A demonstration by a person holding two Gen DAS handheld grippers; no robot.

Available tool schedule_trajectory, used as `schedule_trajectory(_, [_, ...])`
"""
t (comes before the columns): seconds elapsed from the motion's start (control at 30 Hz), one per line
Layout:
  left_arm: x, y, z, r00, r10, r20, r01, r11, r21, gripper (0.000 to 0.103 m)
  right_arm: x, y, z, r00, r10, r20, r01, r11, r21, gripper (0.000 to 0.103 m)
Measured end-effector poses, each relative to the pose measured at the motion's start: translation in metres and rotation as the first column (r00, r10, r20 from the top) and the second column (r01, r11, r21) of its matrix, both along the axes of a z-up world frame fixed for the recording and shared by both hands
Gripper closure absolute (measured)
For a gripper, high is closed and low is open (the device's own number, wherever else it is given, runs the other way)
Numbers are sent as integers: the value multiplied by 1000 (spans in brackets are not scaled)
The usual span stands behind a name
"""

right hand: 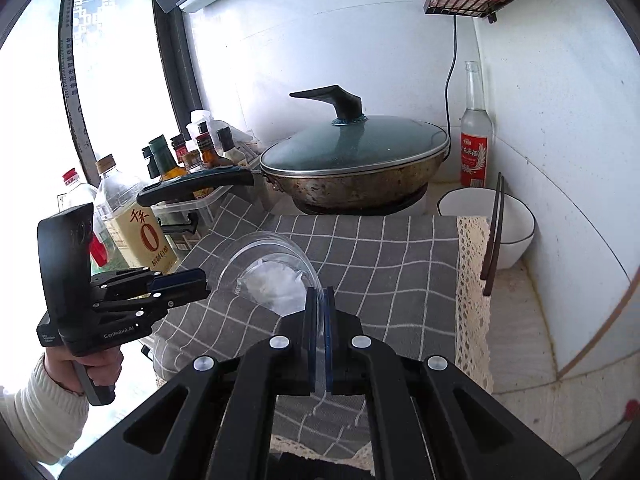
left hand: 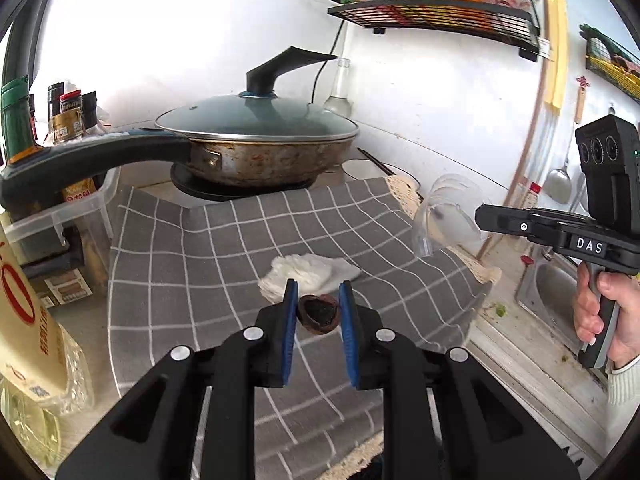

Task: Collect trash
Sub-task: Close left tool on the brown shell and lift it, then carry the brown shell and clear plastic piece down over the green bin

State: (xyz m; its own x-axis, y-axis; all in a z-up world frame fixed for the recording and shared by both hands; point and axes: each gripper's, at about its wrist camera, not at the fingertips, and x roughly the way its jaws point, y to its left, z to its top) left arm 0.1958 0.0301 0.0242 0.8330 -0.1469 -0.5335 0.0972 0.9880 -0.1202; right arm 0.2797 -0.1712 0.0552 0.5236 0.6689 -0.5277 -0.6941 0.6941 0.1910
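Note:
My left gripper (left hand: 318,294) is shut on a brown walnut shell (left hand: 319,314), held above the grey checked cloth (left hand: 208,264). A crumpled white tissue (left hand: 304,274) lies on the cloth just beyond it. My right gripper (right hand: 319,294) is shut on the rim of a clear plastic container (right hand: 272,264), tilted on its side above the cloth (right hand: 380,256); the tissue (right hand: 272,286) shows through its wall. In the left wrist view the right gripper (left hand: 486,216) holds the container (left hand: 444,216) at the right. The left gripper (right hand: 200,282) shows at the left in the right wrist view.
A lidded frying pan (left hand: 256,140) sits on a burner behind the cloth, handle pointing left. Oil and sauce bottles (right hand: 132,220) stand at the left. A white bowl with chopsticks (right hand: 496,228) and a glass bottle (right hand: 475,132) stand at back right. A sink (left hand: 556,292) lies right.

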Motion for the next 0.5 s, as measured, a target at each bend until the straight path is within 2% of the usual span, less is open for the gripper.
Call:
schedule_trajectory(0.27, [-66,-44,-40,996,-88,-21,87,995,-38,81,-77,-29,-41,998,-56,-33,56,998,-2,100])
schedule_trajectory(0.5, [-104,-88,-100,984,-165,-62,163,986,-35,81,-131,-53,-110,987,-159,-39,155,984,-84,100])
